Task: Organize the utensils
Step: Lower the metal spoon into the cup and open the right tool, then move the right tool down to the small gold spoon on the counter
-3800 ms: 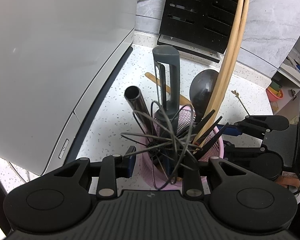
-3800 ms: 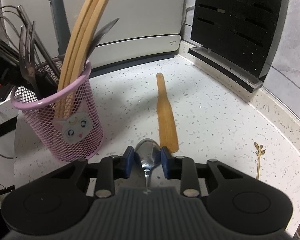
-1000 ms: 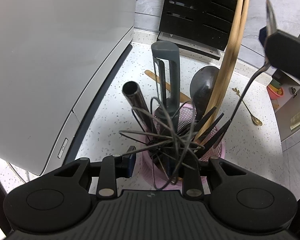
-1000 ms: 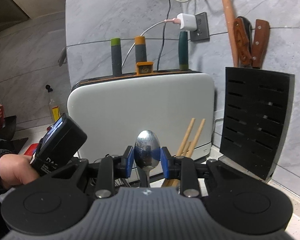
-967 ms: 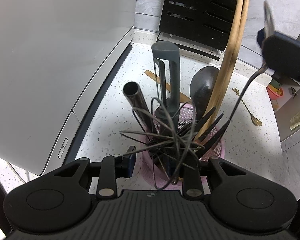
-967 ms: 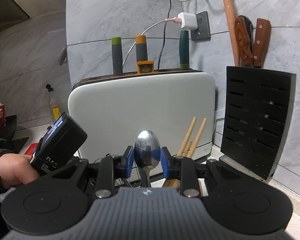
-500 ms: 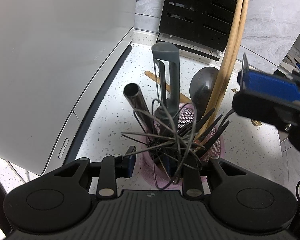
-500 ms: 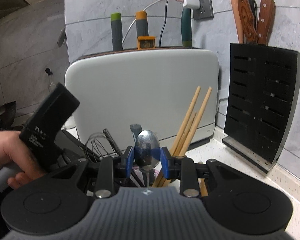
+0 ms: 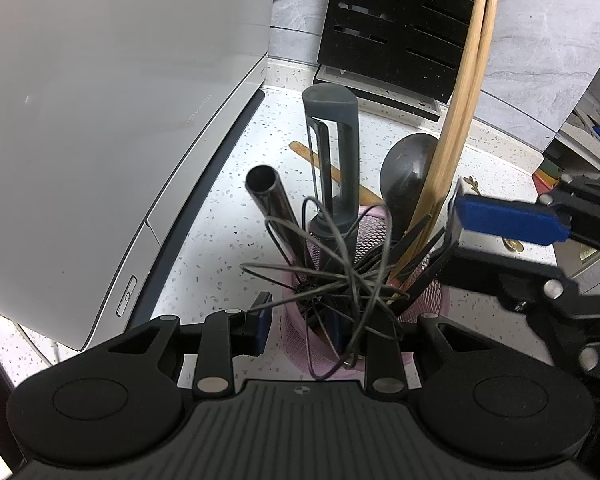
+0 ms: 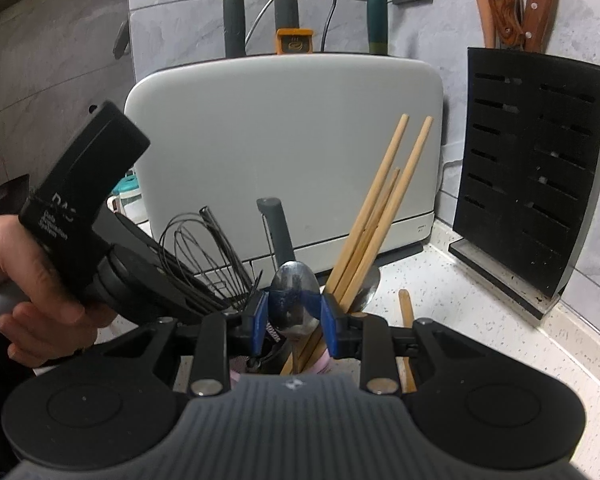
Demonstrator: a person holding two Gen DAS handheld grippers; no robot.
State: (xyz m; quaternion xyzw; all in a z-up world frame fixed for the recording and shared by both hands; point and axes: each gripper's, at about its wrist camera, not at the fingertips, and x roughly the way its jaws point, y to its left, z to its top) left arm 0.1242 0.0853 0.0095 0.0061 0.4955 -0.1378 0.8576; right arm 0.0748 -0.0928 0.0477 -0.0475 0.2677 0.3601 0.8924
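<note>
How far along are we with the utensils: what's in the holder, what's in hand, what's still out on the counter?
Done: whisk, long chopsticks and dark ladle stand in the pink mesh holder, which the left claw grips. In hand: the right claw holds a metal spoon above the holder. Left: wooden spatula and gold-coloured spoon on the counter.
</note>
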